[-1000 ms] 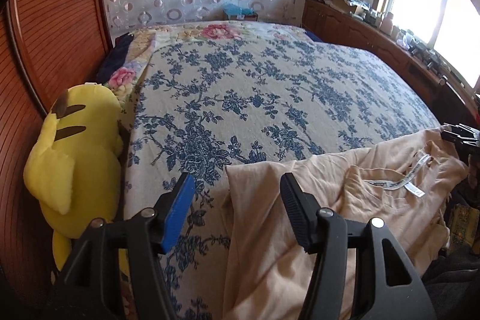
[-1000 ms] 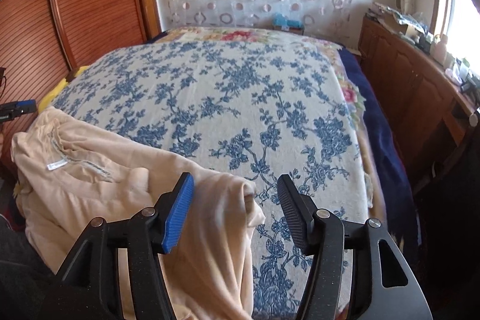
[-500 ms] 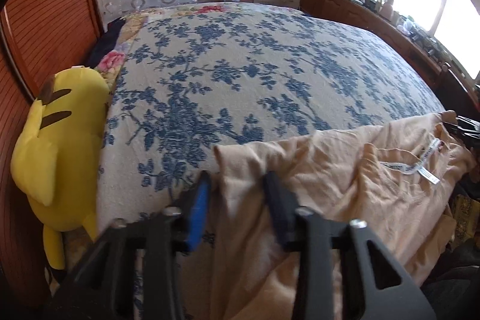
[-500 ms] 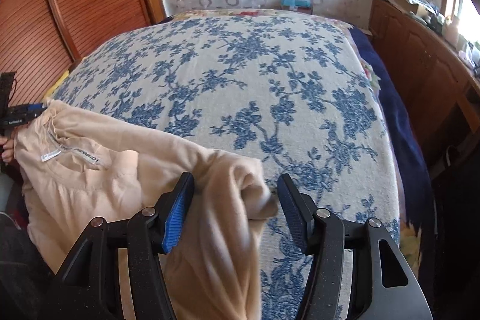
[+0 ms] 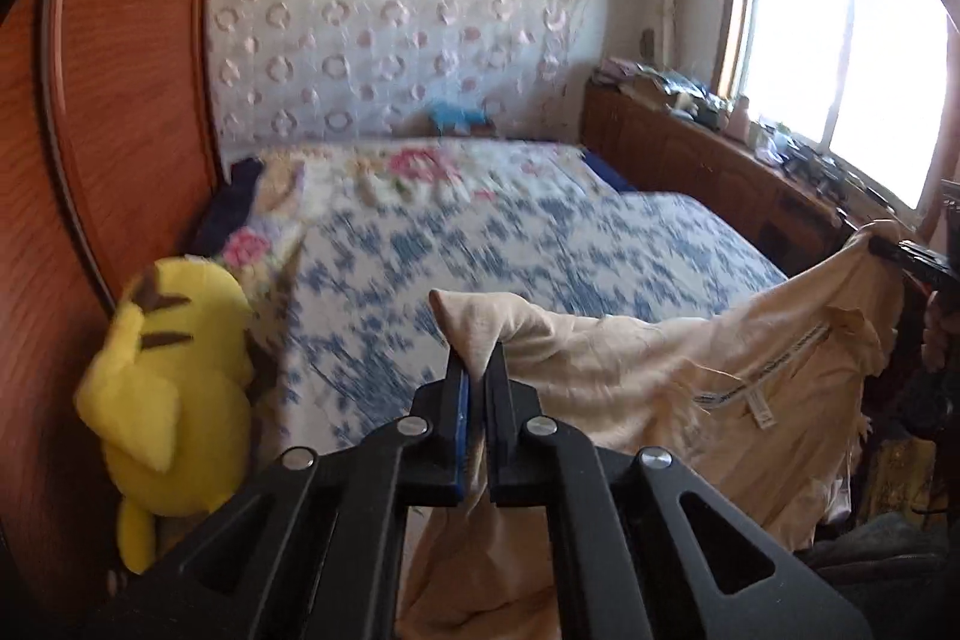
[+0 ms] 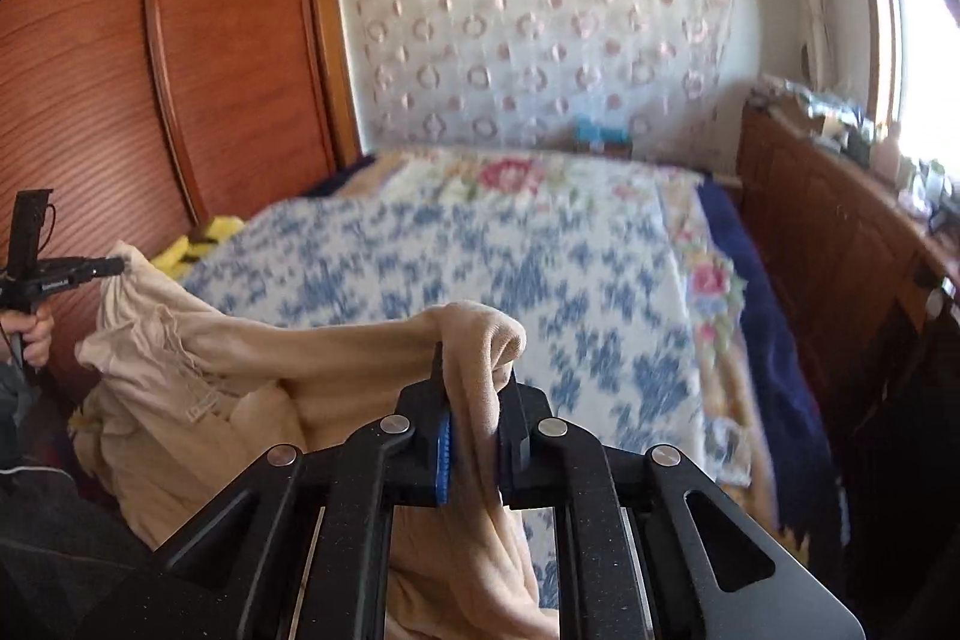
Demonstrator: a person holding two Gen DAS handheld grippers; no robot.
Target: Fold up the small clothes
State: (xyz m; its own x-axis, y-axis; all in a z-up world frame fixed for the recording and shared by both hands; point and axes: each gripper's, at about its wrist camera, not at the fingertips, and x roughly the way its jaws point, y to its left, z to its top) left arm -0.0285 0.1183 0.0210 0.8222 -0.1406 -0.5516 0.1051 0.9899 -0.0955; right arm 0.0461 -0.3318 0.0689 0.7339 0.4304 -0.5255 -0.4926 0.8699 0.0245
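Both grippers are clamped onto the same peach-coloured garment (image 5: 648, 370), which hangs stretched between them above the near edge of the bed (image 5: 540, 244). The left gripper (image 5: 477, 382) has its jaws clenched on one corner of the cloth, a small peak of fabric poking up above the fingertips, and the rest of the material falls away below it. The right gripper (image 6: 477, 400) grips another bunched corner, the cloth rolled over the top of its jaws and draping down between them. From the left camera, the right gripper shows at the far right edge with the garment's other end pinched in it; from the right camera, the left gripper shows at the far left, a hand (image 6: 36, 334) wrapped round its handle. The top edge of the garment runs fairly taut from one to the other, and a white label (image 5: 759, 403) dangles on the inner side. The bed carries a blue-flowered bedspread (image 6: 510, 268). A yellow plush toy (image 5: 168, 400) sits wedged between the bed and a reddish wooden wardrobe (image 6: 210, 40). A bright window (image 5: 840, 52) sits over a cluttered wooden cabinet (image 5: 690, 154).
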